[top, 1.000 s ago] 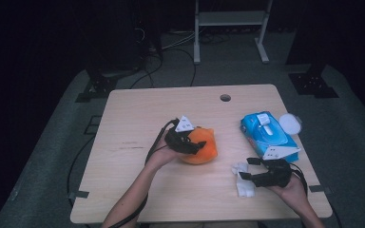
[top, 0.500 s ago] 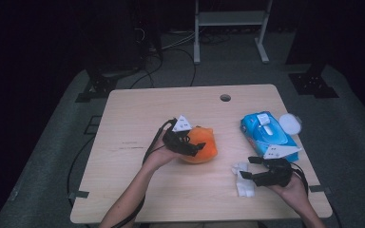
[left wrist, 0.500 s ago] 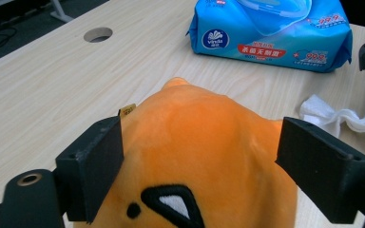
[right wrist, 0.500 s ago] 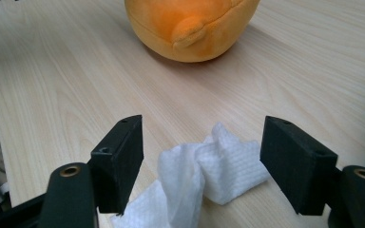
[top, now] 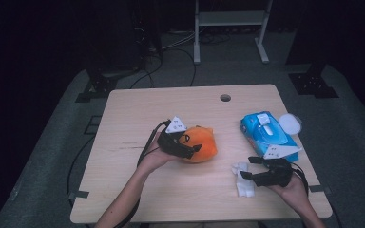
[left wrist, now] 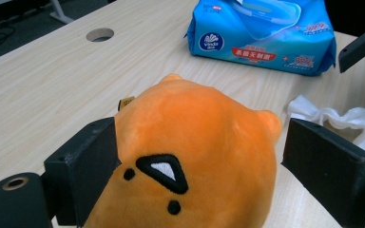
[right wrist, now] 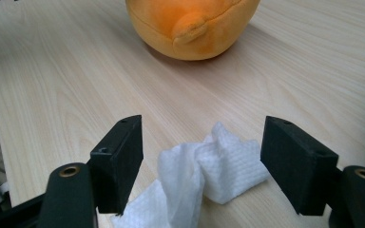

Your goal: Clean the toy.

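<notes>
1. Near the middle of the table (top: pixel 133 114), your left gripper (top: pixel 186 151) sits around the orange plush toy (top: pixel 200 144); its jaws have just been opening, and in the left gripper view the left jaw lies against the toy's side while the right jaw stands clear of it, so the toy is between the jaws but not squeezed.
2. Look at the toy itself: it is a round, bright orange ball of short plush, with two small rounded ears on top and a black stitched triangle with a white centre and small black dots on the side facing your left gripper. A small yellowish tag (left wrist: pixel 126 101) sticks out by one ear.
3. From the right gripper view you see the toy's underside resting flat on the wood, with one little stub poking out of the seam.
4. Your right gripper (top: pixel 247 167) rests near the front right edge of the table, its jaws spread wide on either side of a crumpled white wipe (top: pixel 244 178). The pads do not press the wipe; it lies loose on the wood between them.
5. Beyond your right hand (top: pixel 292 187) lies a blue pack of wipes (top: pixel 267 136), flat on the table, with a round white lid (top: pixel 290 123) just beside its far corner.
6. The toy and the wipe are near each other but apart.
</notes>
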{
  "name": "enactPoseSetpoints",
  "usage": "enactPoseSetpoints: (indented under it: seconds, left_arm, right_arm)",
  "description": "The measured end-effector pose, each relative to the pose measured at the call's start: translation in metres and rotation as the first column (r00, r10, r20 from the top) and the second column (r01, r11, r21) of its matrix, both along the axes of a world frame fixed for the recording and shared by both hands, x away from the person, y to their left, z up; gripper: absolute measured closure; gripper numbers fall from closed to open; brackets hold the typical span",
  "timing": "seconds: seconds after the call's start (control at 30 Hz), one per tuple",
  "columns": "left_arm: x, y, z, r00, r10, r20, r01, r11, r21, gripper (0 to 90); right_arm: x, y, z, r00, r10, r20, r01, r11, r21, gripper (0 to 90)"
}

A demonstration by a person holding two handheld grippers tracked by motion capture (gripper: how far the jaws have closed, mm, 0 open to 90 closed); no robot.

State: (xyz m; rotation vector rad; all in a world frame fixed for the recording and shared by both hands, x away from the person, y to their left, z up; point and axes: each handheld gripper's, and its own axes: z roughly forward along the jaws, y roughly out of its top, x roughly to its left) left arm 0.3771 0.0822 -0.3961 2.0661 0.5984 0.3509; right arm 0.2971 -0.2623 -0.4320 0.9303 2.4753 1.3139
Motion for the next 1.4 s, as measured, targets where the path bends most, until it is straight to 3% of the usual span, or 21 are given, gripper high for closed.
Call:
enactPoseSetpoints:
  seconds: [0.33,0.67,1.4]
  left_arm:
    - [-0.008,0.006,0.005,1.0,0.001,0.006,-0.001,1.0,0.001,9.2]
    - [-0.014,0.025,0.008,0.9986,0.051,0.013,-0.051,0.9987,-0.009,9.0]
    - [-0.03,0.058,-0.003,0.9954,0.094,-0.019,-0.094,0.9956,-0.008,9.0]
  right_arm:
    - [-0.001,0.0,0.0,1.0,-0.003,0.001,0.003,1.0,0.0,29.6]
    - [-0.001,0.0,0.0,1.0,-0.005,0.0,0.005,1.0,-0.003,29.6]
    - [-0.002,-0.001,-0.003,0.9999,-0.009,-0.006,0.009,0.9999,-0.011,29.6]
